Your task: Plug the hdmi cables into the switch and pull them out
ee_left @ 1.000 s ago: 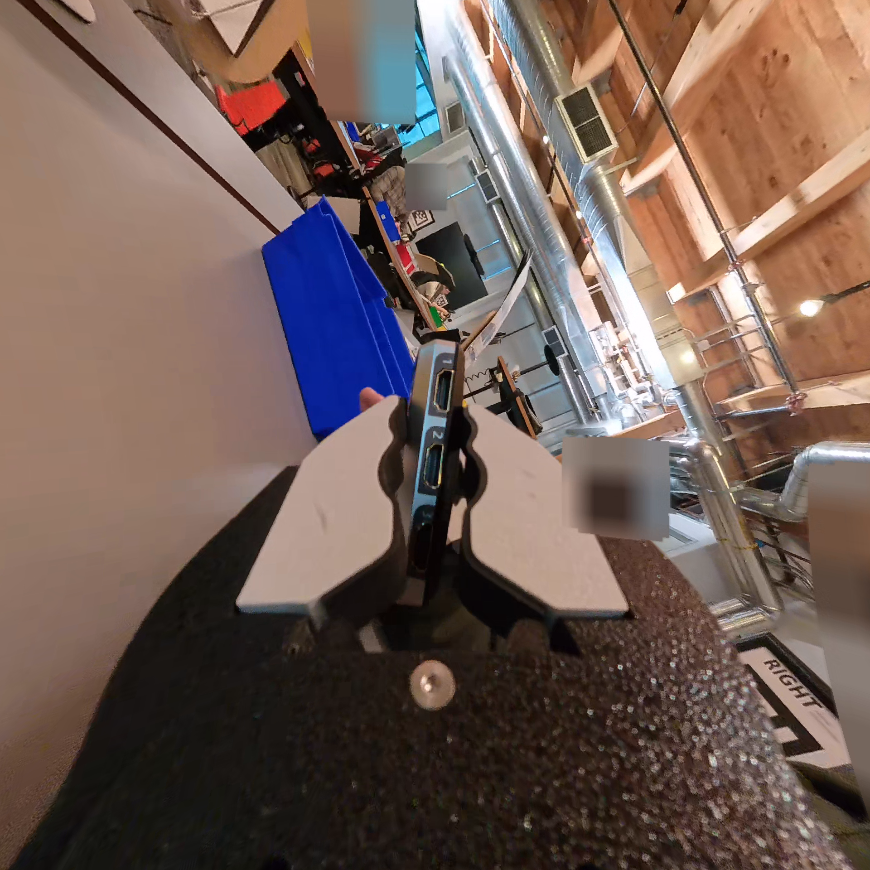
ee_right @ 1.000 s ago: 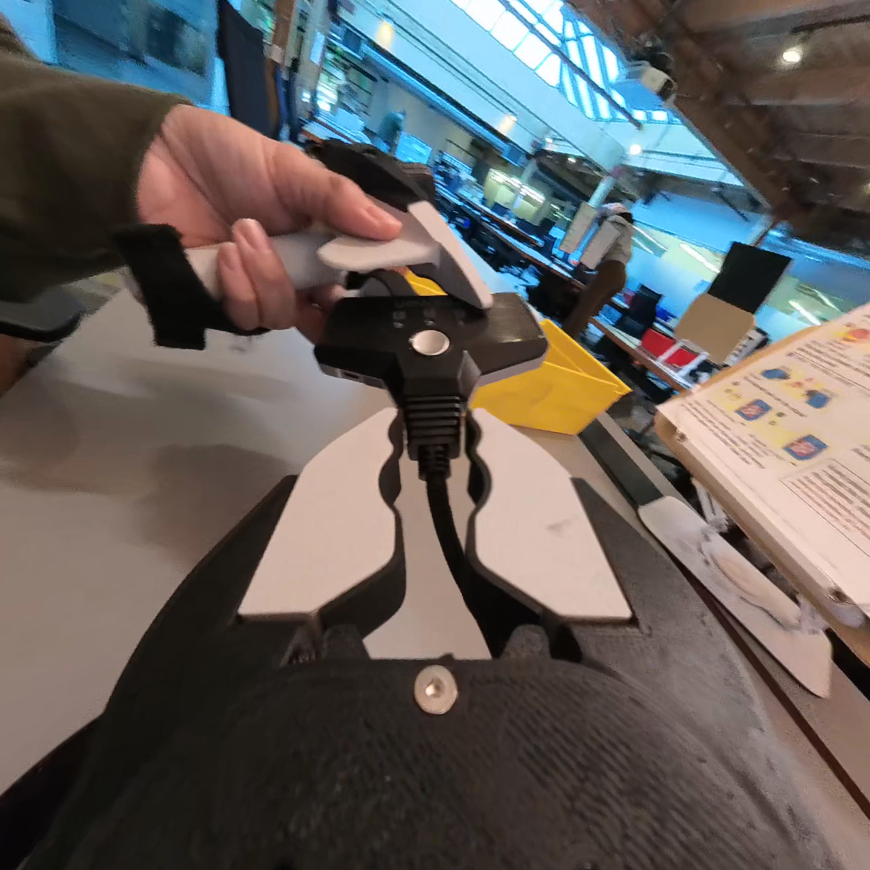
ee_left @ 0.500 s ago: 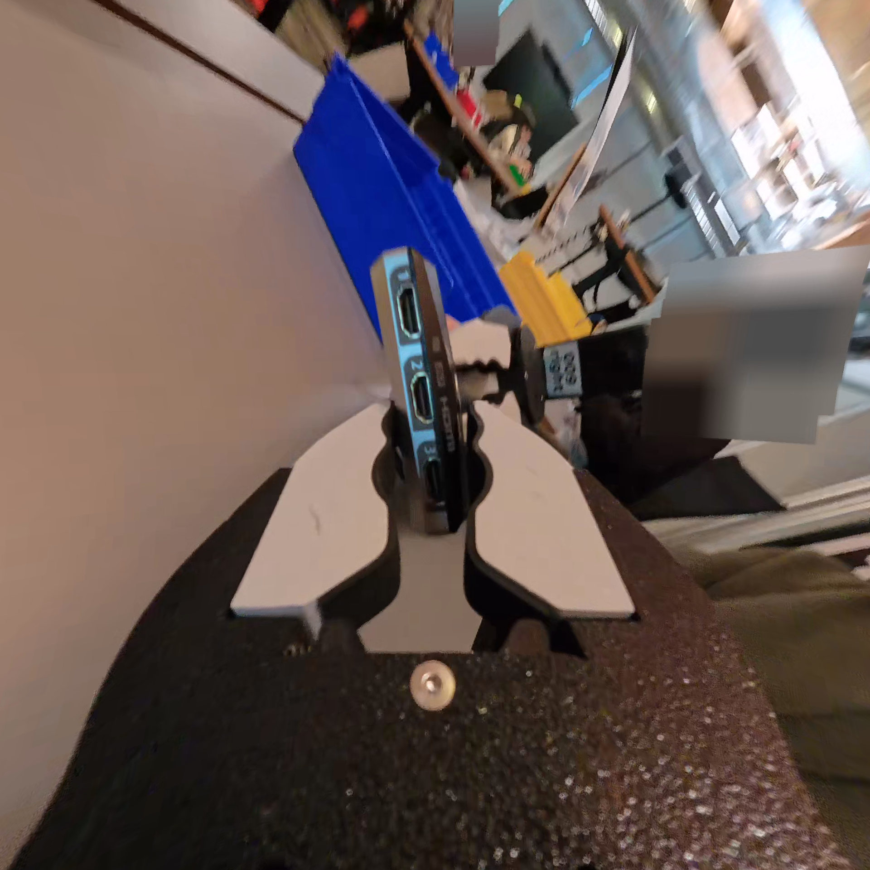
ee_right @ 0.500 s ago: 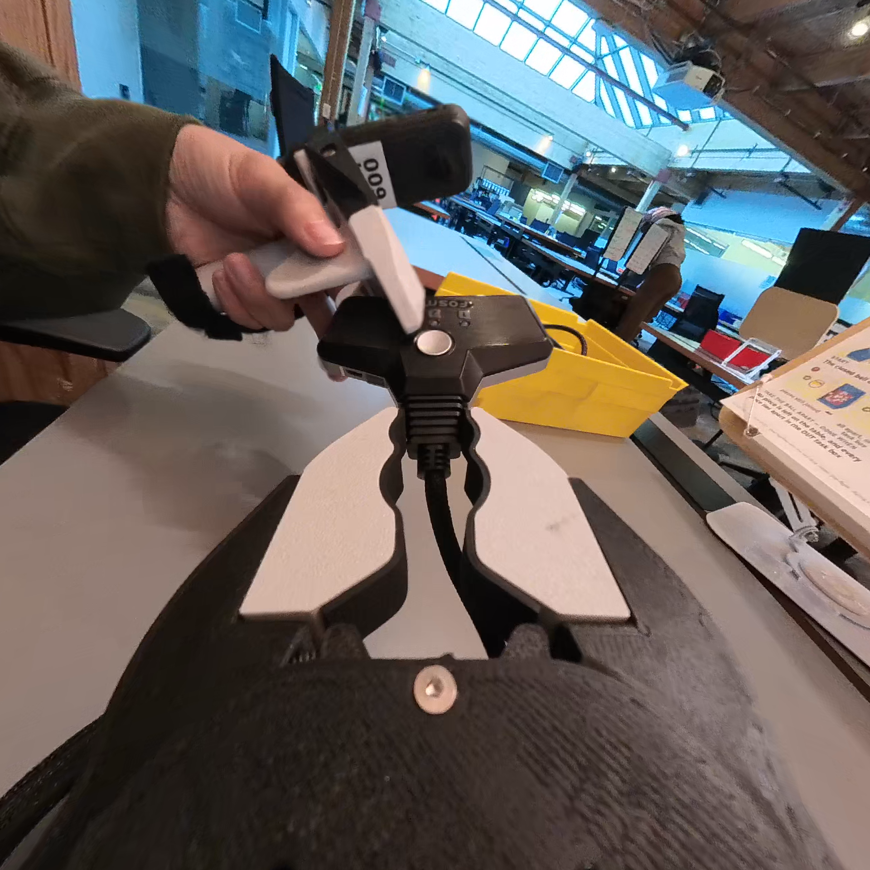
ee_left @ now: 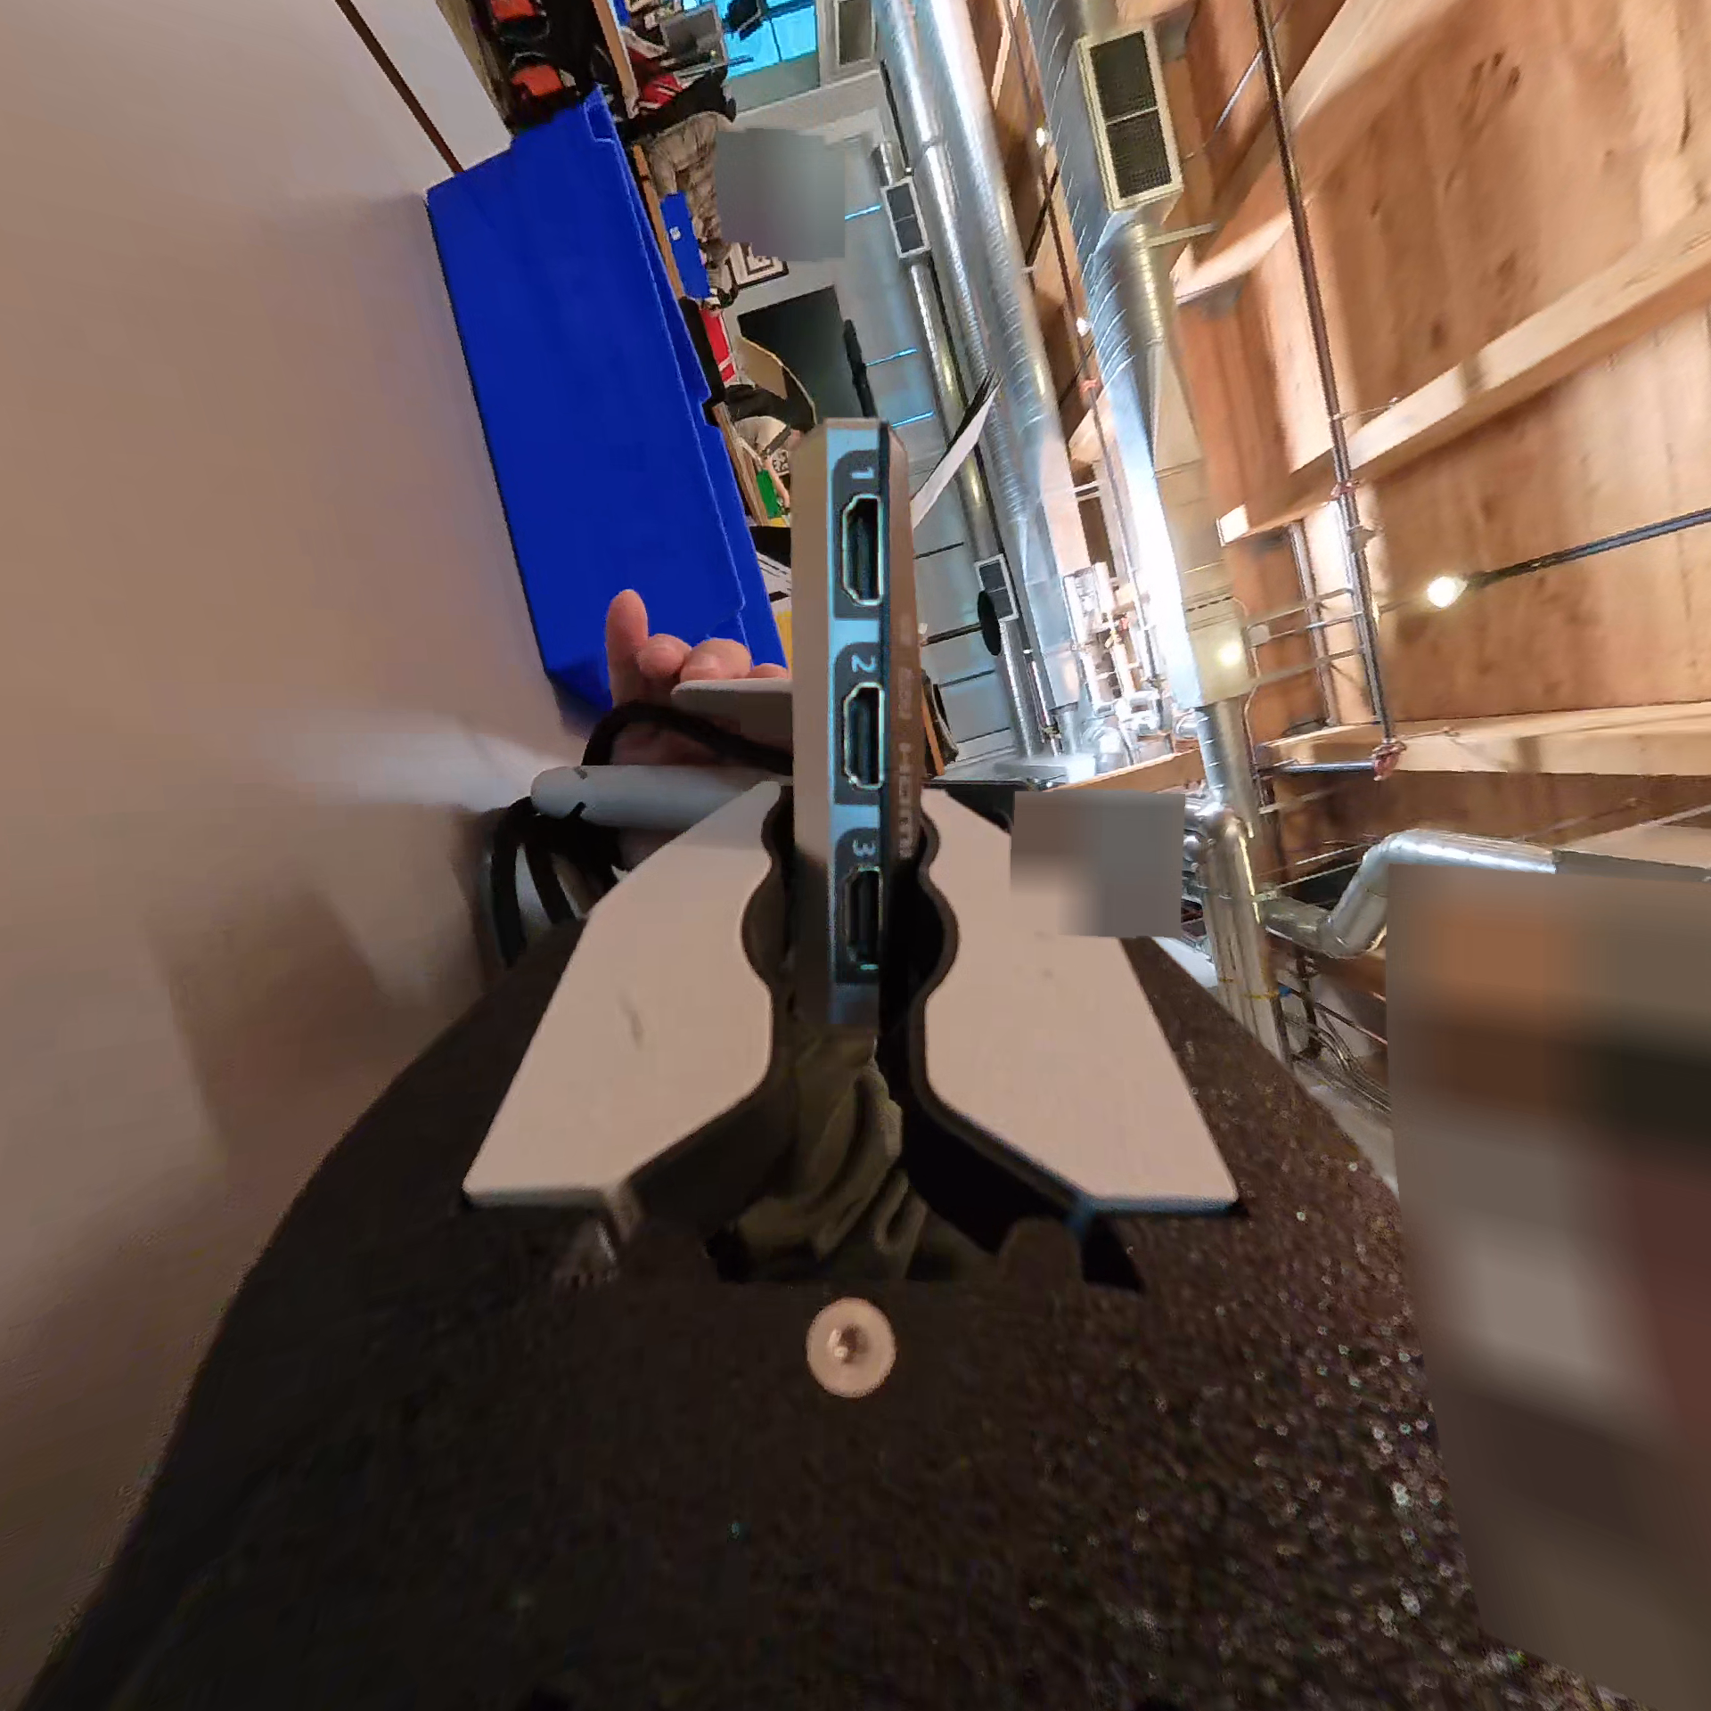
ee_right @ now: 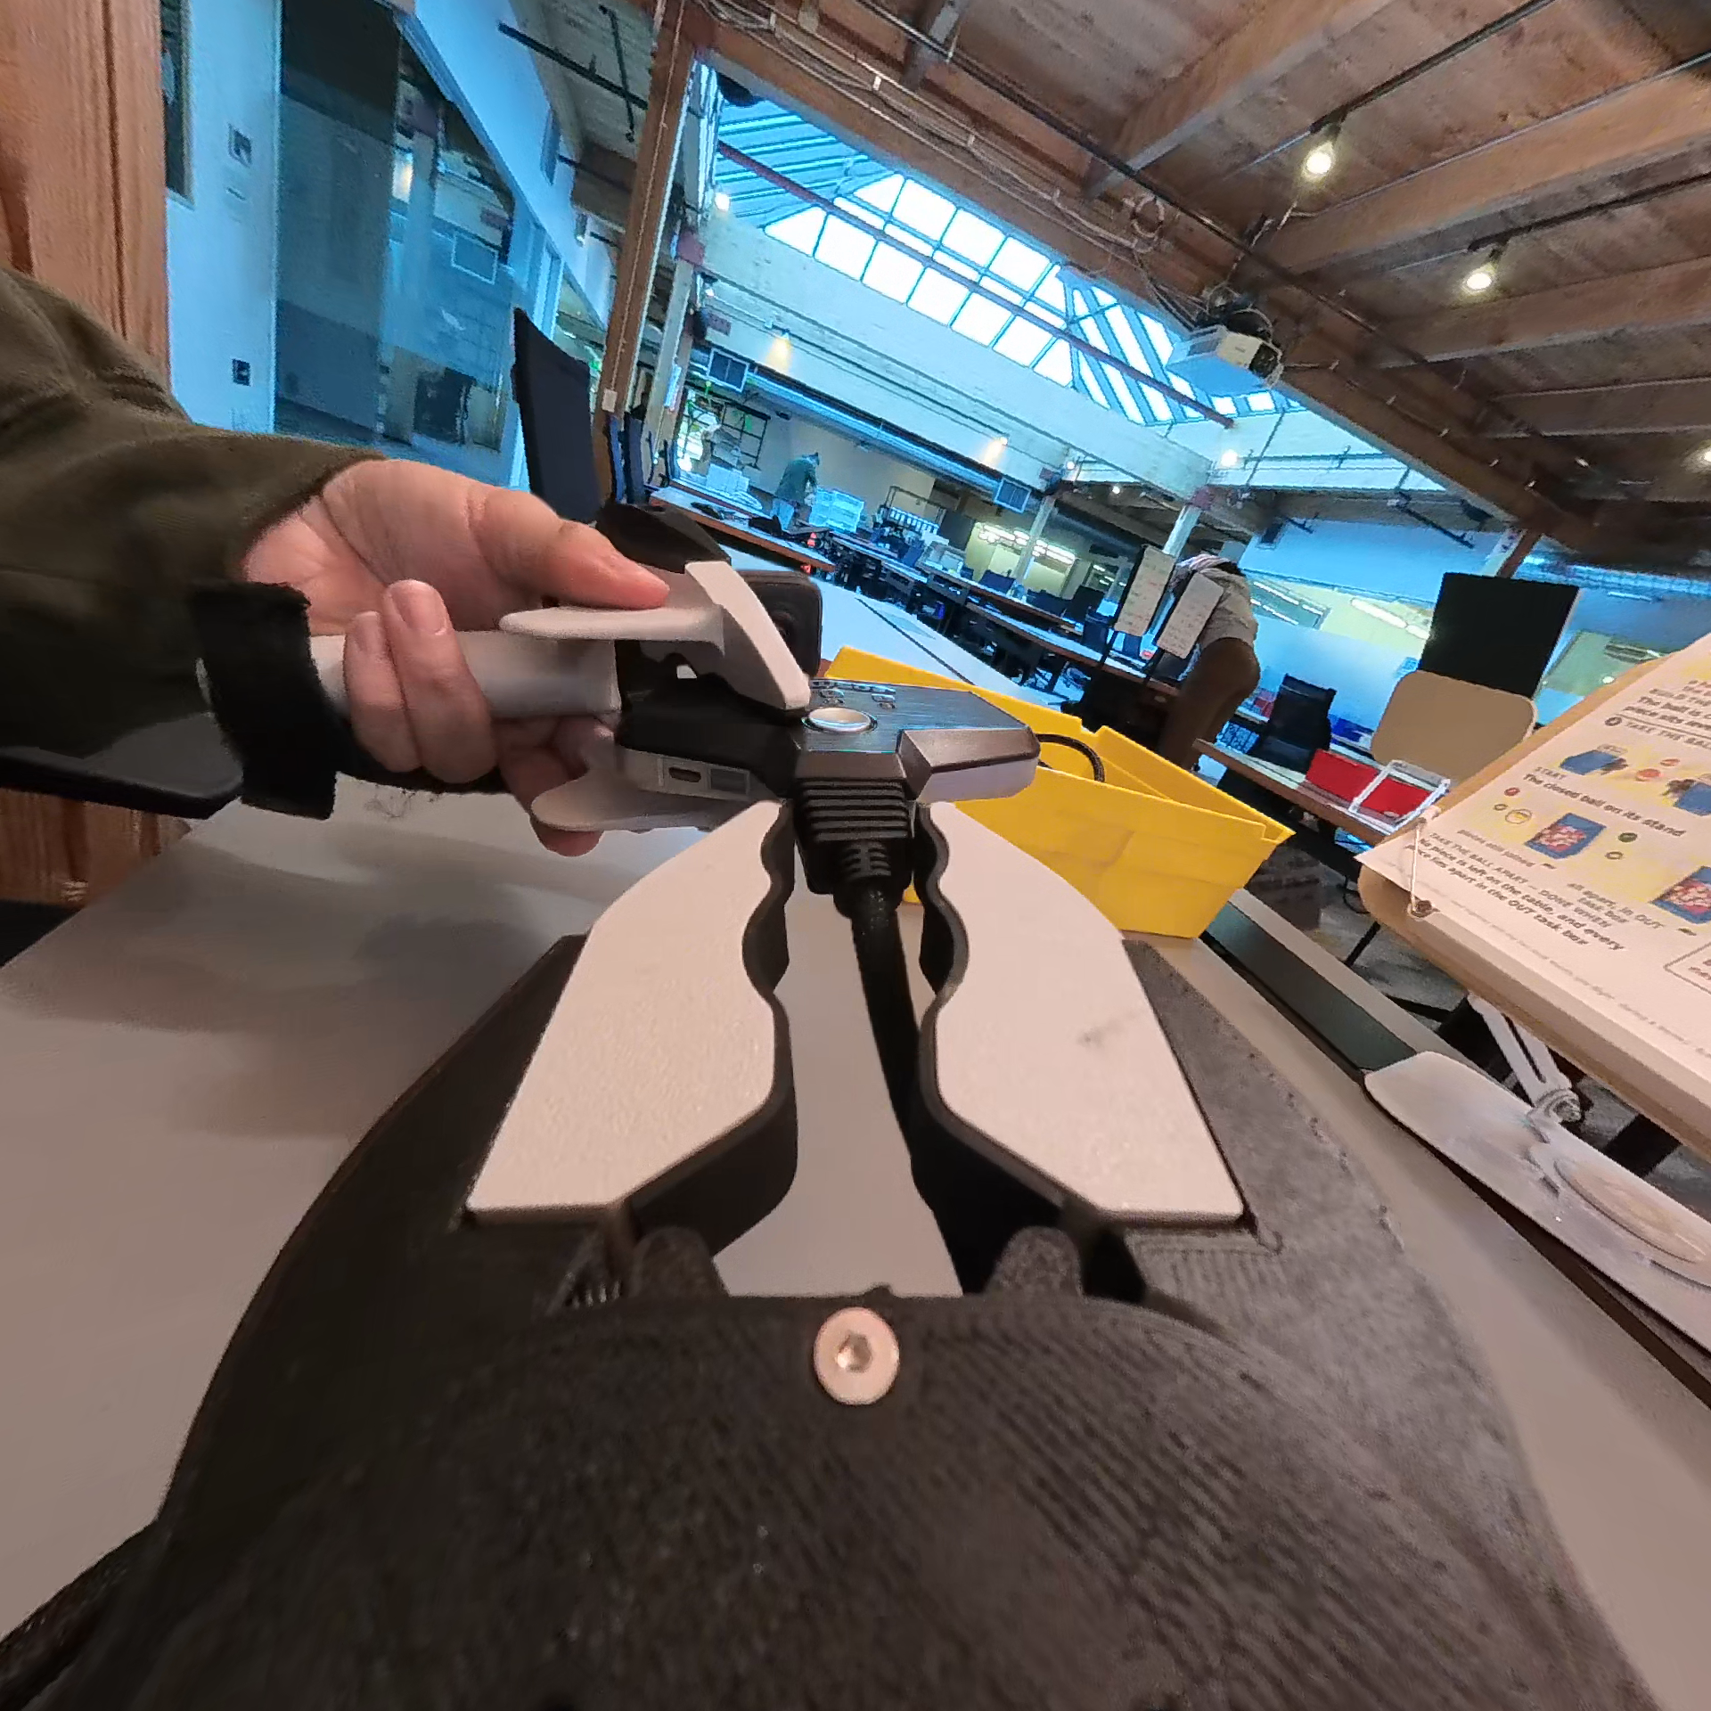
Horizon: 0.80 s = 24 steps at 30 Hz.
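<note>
My left gripper (ee_left: pixel 852 815) is shut on the dark HDMI switch (ee_left: pixel 856 704) and holds it above the table. The switch's edge with three ports faces the left wrist camera, and all three ports are empty. My right gripper (ee_right: pixel 852 824) is shut on the ribbed collar of a black HDMI cable (ee_right: pixel 875 935) where it joins the near edge of the switch (ee_right: pixel 889 731). In the right wrist view a hand holds the left gripper (ee_right: pixel 731 741), which clamps the switch from the left. The cable's loops (ee_left: pixel 518 880) hang behind the switch in the left wrist view.
A yellow bin (ee_right: pixel 1139 824) stands on the grey table (ee_right: pixel 231 972) just behind the switch. A board with an instruction sheet (ee_right: pixel 1537 889) leans at the right on a stand. A blue bin (ee_left: pixel 593 370) sits at the table's far side.
The switch has tipped from facing the right wrist camera to lying nearly flat and edge-on. The left wrist view swung down and back up. Both grippers kept their hold.
</note>
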Each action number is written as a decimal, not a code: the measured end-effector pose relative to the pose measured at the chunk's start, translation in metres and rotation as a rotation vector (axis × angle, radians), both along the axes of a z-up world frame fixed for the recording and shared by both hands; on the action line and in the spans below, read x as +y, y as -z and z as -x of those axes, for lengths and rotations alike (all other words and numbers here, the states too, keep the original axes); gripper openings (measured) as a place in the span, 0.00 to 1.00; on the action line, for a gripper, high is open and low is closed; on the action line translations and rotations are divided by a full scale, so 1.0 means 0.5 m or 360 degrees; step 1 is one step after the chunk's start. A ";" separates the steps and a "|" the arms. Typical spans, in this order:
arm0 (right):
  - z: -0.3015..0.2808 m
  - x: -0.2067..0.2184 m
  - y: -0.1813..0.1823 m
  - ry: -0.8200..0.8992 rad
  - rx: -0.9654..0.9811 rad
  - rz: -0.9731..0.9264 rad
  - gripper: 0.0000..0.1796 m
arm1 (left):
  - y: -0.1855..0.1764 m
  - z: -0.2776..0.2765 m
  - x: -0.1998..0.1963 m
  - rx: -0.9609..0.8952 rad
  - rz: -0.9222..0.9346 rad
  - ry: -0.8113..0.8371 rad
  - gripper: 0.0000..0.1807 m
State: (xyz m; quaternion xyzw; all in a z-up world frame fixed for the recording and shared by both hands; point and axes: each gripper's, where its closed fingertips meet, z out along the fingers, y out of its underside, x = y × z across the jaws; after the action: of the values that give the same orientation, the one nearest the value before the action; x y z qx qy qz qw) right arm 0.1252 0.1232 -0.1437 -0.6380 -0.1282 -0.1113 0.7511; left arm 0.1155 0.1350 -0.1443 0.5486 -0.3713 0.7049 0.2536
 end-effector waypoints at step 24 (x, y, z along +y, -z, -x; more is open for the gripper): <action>-0.046 -0.049 -0.032 -0.0120 0.0403 -0.0246 0.12 | -0.040 -0.076 0.380 -0.0667 -0.2333 -0.0547 0.20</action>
State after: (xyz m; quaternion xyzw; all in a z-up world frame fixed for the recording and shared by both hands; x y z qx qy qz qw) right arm 0.1481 0.0987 -0.1279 -0.5819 -0.0473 -0.0111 0.8118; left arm 0.1533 0.3251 -0.1245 0.4814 -0.6922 0.3980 -0.3616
